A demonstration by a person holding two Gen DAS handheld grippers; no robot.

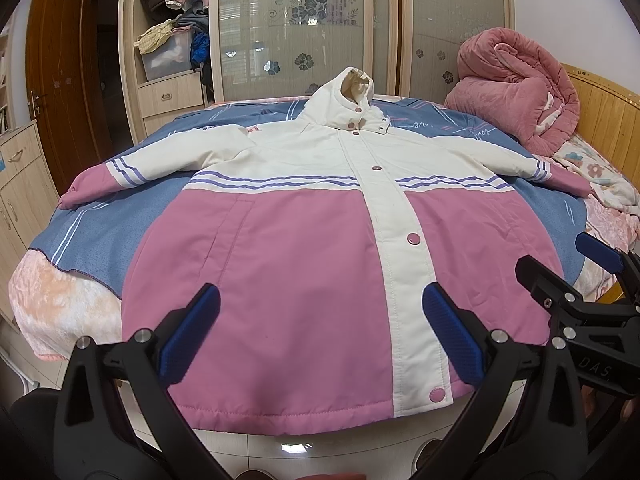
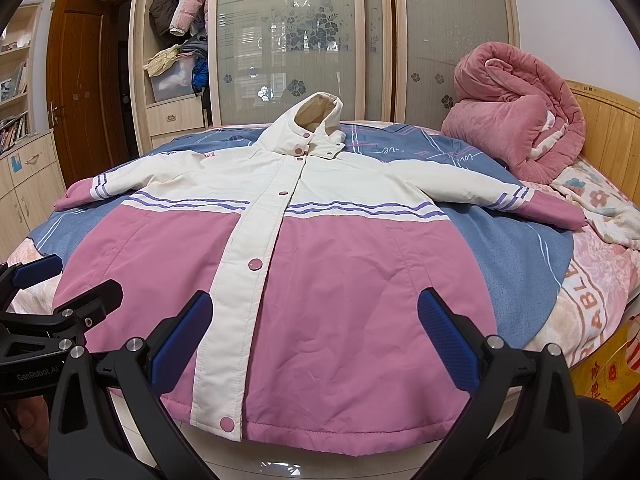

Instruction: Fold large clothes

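A large pink and white hooded jacket [image 1: 304, 248] lies flat, front up and buttoned, on the bed, sleeves spread to both sides, hood at the far end. It also shows in the right wrist view [image 2: 320, 280]. My left gripper [image 1: 320, 328] is open and empty, hovering over the jacket's near hem, left of the white button strip. My right gripper [image 2: 316, 332] is open and empty over the hem's right half. The right gripper also shows at the right edge of the left wrist view [image 1: 560, 268], and the left gripper shows at the left edge of the right wrist view [image 2: 60, 284].
The bed has a blue sheet [image 1: 96, 232] over a floral cover. A rolled pink quilt [image 1: 516, 92] sits at the far right by the wooden headboard [image 1: 608, 108]. A wardrobe with glass doors [image 1: 296, 28] stands behind, a wooden door [image 1: 60, 72] at left. Tiled floor lies below the hem.
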